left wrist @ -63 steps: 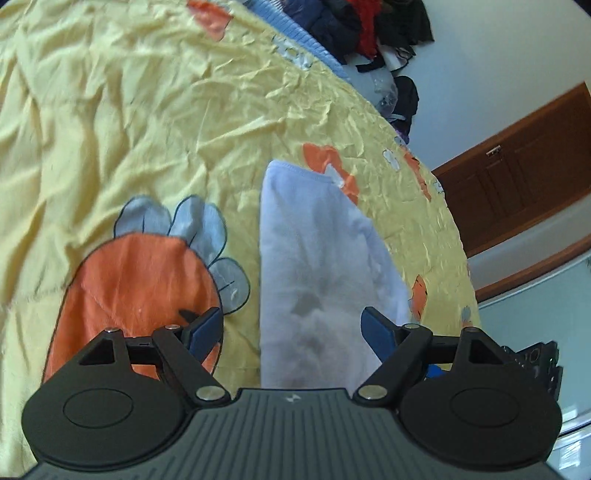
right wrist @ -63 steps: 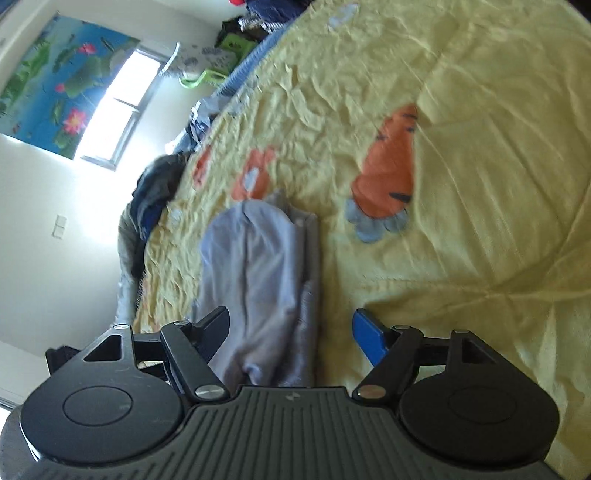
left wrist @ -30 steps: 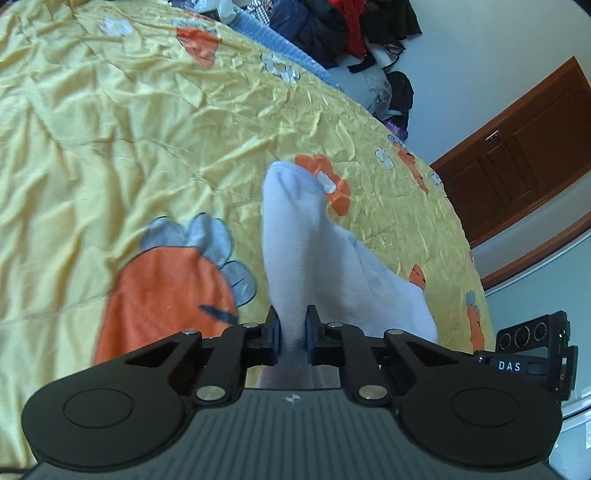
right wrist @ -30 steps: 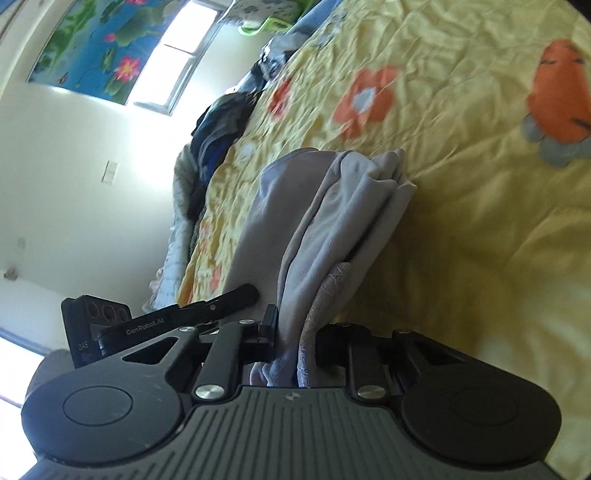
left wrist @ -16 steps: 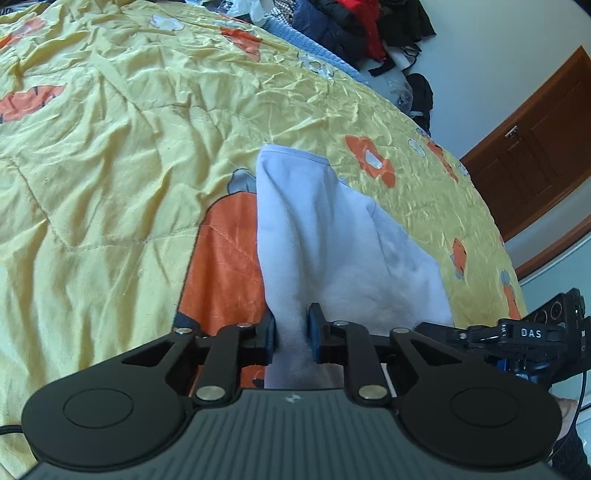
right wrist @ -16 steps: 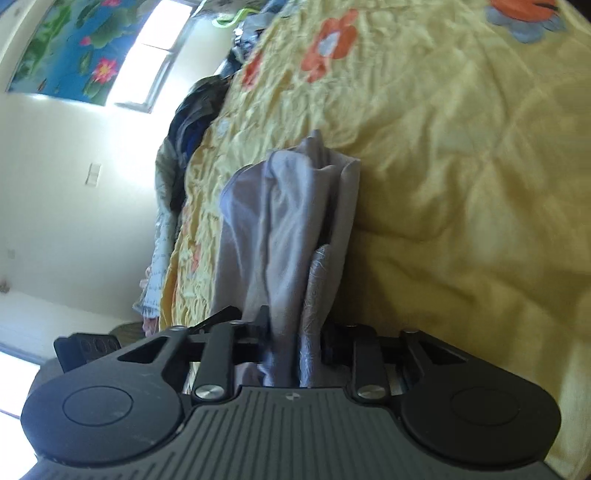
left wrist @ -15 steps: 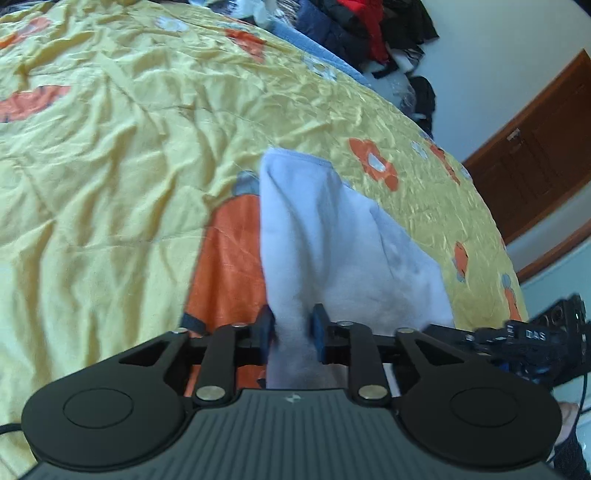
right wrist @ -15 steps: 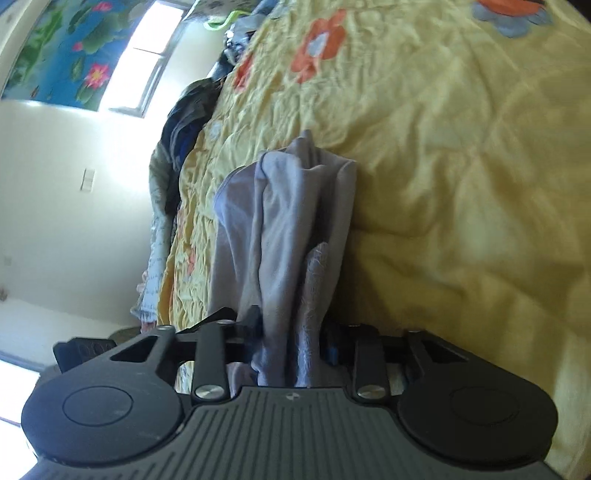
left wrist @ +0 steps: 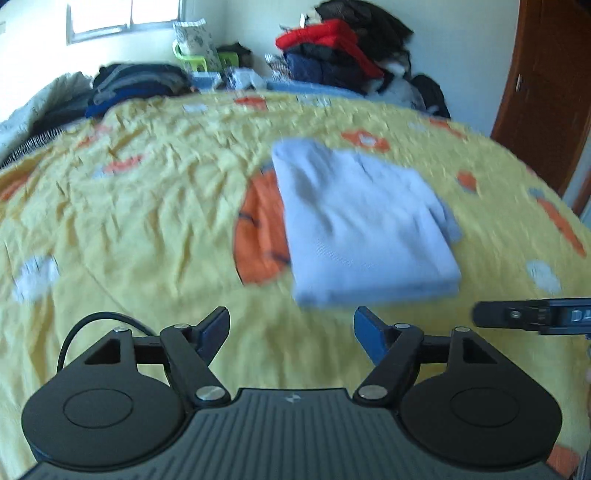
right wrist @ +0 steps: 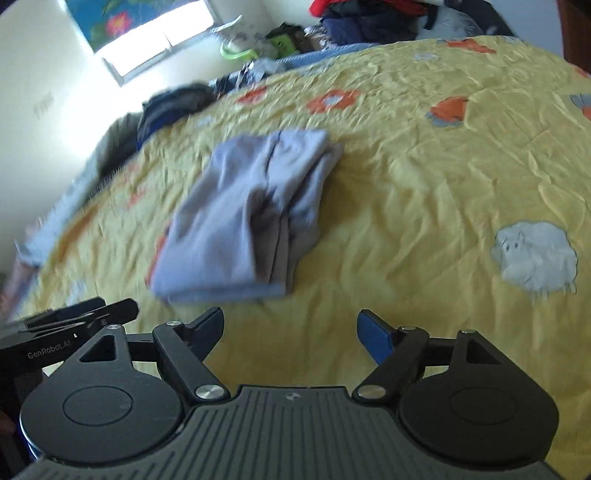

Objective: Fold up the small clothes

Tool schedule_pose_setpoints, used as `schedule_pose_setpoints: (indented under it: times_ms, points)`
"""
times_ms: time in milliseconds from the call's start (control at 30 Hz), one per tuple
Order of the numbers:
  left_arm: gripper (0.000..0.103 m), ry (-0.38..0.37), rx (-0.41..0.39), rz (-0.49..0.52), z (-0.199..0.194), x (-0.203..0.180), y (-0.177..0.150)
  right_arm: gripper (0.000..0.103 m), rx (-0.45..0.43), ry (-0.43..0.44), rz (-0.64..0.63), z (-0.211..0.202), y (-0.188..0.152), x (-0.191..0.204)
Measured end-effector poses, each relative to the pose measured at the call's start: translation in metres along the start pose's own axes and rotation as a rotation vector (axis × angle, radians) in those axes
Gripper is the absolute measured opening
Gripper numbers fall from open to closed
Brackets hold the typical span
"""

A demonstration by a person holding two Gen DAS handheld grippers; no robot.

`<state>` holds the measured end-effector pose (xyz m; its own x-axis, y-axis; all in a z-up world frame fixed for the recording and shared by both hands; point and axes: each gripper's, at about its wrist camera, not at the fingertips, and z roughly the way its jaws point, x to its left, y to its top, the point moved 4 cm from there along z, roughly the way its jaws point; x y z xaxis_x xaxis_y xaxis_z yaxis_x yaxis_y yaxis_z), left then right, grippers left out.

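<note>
Folded garment (left wrist: 364,229), one pale blue-grey piece, lies flat on the yellow quilt (left wrist: 140,206) as a rough rectangle of several layers, partly covering one large orange carrot print (left wrist: 258,229). It sits just ahead of both my tongs, touching neither. From the right wrist view the same garment (right wrist: 243,218) shows its stacked edges along the right side and a thick fold at the near end, with the far end less tidy and slightly fanned out.

My left gripper (left wrist: 291,332) stands wide apart, its two blue-padded fingers holding nothing, bare quilt between them. My right gripper (right wrist: 290,330) is spread just as wide and is equally empty. Each view catches the other tool's black arm at its edge.

Around the garment, the quilt is wrinkled but bare on every side, scattered with small orange prints and one white sheep print (right wrist: 535,258) well off to the right. At the far edge of the bed I count two heaps of dark clothes: one (left wrist: 140,83) to the left, one with a red item on top (left wrist: 332,51) by the wall. A brown door (left wrist: 550,96) stands at the right, a bright window (left wrist: 122,14) on the far wall.
</note>
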<state>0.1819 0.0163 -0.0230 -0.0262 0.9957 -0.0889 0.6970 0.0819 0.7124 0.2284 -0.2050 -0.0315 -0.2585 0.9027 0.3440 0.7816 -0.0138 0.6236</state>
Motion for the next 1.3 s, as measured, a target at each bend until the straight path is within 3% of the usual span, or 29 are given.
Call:
schedule_pose_setpoints:
  times_ms: [133,233,367,500,700,767,1300]
  points:
    - [0.074,0.022,0.021,0.017,0.006,-0.001,-0.024,0.085,-0.024,-0.09,-0.138,0.005,-0.02,0.019]
    - [0.075,0.01,-0.003,0.011,0.007,0.0,-0.026,0.099,-0.04,-0.103,-0.16,0.008,-0.028,0.028]
    - [0.079,-0.013,-0.001,-0.003,0.012,-0.003,-0.024,0.102,-0.042,-0.177,-0.164,0.016,-0.027,0.039]
    - [0.082,0.044,0.006,0.019,0.015,-0.004,-0.024,0.102,-0.034,-0.265,-0.133,0.02,-0.029,0.043]
    - [0.095,0.046,0.015,0.015,0.02,0.001,-0.022,0.102,-0.023,-0.265,-0.167,0.022,-0.03,0.041]
    - [0.103,0.084,0.036,0.018,0.023,0.003,-0.023,0.102,-0.019,-0.276,-0.183,0.023,-0.031,0.042]
    - [0.103,0.122,0.055,-0.004,0.02,0.004,-0.026,0.102,-0.024,-0.318,-0.179,0.024,-0.033,0.045]
